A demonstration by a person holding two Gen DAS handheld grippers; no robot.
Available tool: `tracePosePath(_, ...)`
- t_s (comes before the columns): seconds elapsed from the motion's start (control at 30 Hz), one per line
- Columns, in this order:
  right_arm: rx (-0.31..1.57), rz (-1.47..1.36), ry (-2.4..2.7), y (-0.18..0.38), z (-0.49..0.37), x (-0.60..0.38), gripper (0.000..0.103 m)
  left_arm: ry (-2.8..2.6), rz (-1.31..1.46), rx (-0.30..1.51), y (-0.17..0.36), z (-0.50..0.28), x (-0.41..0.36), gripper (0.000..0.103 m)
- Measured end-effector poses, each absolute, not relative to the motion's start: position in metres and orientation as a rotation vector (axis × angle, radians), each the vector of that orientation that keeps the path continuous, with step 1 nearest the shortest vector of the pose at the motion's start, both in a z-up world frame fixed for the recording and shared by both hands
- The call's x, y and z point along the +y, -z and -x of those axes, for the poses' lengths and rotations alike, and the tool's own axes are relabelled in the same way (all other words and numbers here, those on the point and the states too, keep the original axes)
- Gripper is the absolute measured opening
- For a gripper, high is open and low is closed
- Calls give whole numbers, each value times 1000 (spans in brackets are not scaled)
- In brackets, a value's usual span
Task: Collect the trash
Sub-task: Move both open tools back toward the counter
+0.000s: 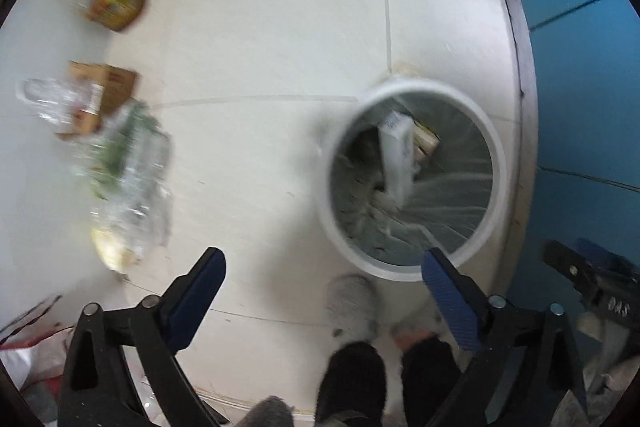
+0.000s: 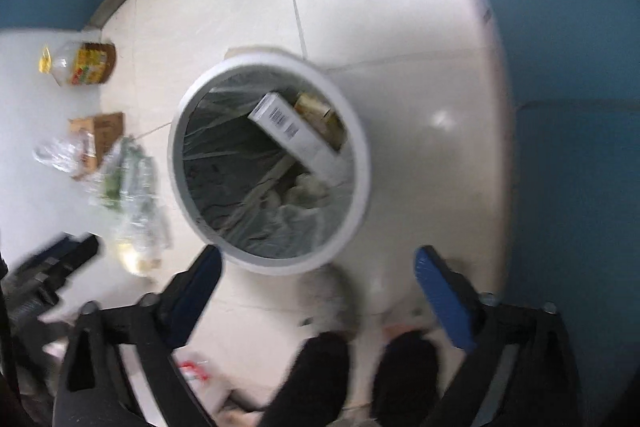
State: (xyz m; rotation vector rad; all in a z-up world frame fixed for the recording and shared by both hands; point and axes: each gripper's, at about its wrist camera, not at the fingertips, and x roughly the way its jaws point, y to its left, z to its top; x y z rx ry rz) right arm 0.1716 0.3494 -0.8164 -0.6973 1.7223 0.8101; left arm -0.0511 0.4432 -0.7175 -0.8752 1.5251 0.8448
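Clear crushed bottles (image 1: 128,179) left of bin (image 1: 496,163), both jaws wide and empty: slippery, likely to squirt free.

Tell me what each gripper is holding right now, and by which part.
Nothing is held. The left gripper and the right gripper both stand wide open and empty above the floor beside the trash bin.

A trash bin (image 2: 362,163) stands on the tiled floor (image 2: 240,7), a long carton (image 2: 298,135) leaning inside it beside a smaller box (image 2: 320,115); left of the bin lie crushed bottles (image 2: 136,195), a cardboard box (image 2: 102,133) and, farther back, an oil bottle (image 2: 86,63); a person's feet (image 2: 320,359) stand just before the bin
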Motion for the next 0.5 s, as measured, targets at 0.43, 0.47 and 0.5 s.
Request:
tracePosePath(0.43,1418,729,-847,574,-145,330,102,-951,752,1259,510,61,402,101)
tracePosePath(0.47,1405,708,-855,548,-145,325,102,-943,750,1238,488,62,397,101)
tracePosePath(0.5,1395,694,-861,533,-144,323,102,-932,738,1222,470,62,392,101)
